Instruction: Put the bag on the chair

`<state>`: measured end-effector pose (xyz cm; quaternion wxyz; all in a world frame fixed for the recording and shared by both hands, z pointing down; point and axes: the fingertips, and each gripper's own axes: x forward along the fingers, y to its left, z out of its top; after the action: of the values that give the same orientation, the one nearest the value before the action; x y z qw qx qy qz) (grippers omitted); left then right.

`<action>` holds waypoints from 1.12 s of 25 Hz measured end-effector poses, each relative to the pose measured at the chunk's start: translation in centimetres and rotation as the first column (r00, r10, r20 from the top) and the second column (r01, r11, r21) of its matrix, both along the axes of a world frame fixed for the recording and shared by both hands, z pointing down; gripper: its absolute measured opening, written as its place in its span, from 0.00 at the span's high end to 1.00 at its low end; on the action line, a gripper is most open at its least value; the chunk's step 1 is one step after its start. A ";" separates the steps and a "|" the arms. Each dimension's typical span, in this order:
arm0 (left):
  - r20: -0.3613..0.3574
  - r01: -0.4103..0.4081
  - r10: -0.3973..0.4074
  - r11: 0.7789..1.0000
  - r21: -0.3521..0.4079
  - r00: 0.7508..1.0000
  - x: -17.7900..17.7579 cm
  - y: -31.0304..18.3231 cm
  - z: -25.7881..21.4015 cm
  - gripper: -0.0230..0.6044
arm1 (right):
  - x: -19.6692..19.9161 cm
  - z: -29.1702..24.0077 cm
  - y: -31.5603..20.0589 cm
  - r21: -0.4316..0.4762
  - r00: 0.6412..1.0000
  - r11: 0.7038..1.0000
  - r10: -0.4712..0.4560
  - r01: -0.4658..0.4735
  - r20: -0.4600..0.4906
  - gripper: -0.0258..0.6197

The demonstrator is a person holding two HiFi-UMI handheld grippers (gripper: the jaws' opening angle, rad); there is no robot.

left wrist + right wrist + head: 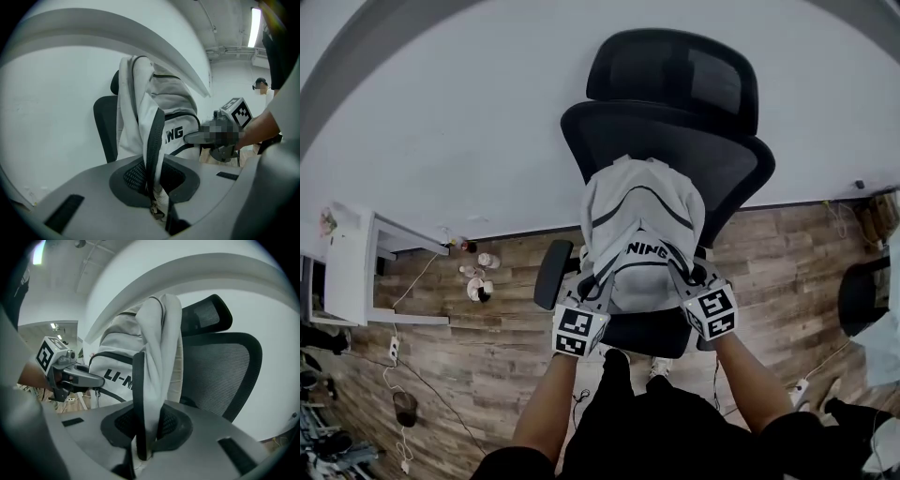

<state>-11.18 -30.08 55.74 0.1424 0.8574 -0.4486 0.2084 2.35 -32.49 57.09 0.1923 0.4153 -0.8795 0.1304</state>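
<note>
1. Closest in, the left gripper [157,206] had its jaws pinched narrow on a black-edged shoulder strap [153,140] rising from between them. The right gripper [140,448] clamped the other strap [139,394] the same way.
2. Just ahead of both tools, the light grey fabric backpack with black trim and lettering [642,230] stood upright, held by those straps.
3. Beyond it stood the black mesh office chair [225,366]. The bag was over the seat [652,333], close to the backrest [731,173]; whether it rested there was unclear.
4. The task looked nearly done: settling the bag and releasing both straps remained.
5. The bag appeared closed, its contents unseen.
</note>
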 end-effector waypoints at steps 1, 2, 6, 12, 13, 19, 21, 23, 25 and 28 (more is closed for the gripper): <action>0.004 -0.005 0.005 1.000 -0.008 1.000 0.1 -0.3 0.5 0.89 | 0.1 0.5 -0.2 -0.012 1.000 1.000 0.000 0.000 -0.006 0.87; 0.007 -0.009 0.009 1.000 -0.018 1.000 0.1 -0.6 1.0 0.89 | 0.1 1.0 -0.4 -0.022 1.000 1.000 -0.001 0.000 -0.011 0.87; 0.015 -0.022 0.023 0.997 -0.070 1.000 -0.2 -1.7 3.2 0.89 | -0.2 3.0 -1.3 -0.059 1.000 0.998 -0.004 0.003 -0.027 0.87; 0.034 -0.021 0.026 0.991 -0.134 0.999 0.2 -2.8 6.9 0.89 | 0.1 6.2 -2.3 -0.114 0.997 0.993 -0.017 0.008 -0.072 0.87; 0.036 -0.023 0.029 0.990 -0.141 0.999 0.2 -2.9 7.5 0.89 | 0.1 6.8 -2.4 -0.125 0.997 0.992 -0.021 0.011 -0.079 0.87; 0.037 -0.041 0.048 0.987 -0.158 0.998 0.3 -3.5 10.4 0.89 | 0.3 10.0 -3.1 -0.166 0.990 0.985 -0.065 0.044 -0.125 0.87; 0.042 -0.038 0.045 0.986 -0.163 0.998 0.2 -3.7 11.5 0.89 | 0.3 11.2 -3.1 -0.182 0.987 0.982 -0.075 0.048 -0.143 0.87; 0.045 -0.030 0.039 0.984 -0.176 0.998 -0.1 -3.9 12.6 0.89 | 0.1 12.2 -3.1 -0.198 0.984 0.979 -0.081 0.049 -0.157 0.87; 0.052 -0.024 0.035 0.981 -0.193 0.998 -0.2 -4.0 13.8 0.89 | 0.0 13.2 -3.0 -0.212 0.982 0.976 -0.083 0.047 -0.168 0.87; 0.073 -0.020 0.037 0.975 -0.222 0.997 -0.4 -3.7 15.7 0.89 | 0.0 14.6 -2.8 -0.233 0.978 0.972 -0.084 0.039 -0.189 0.87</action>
<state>-11.54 -33.81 71.44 0.2165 0.8341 -0.4152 0.2917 2.36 -35.31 71.67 0.3290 0.3737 -0.8479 0.1823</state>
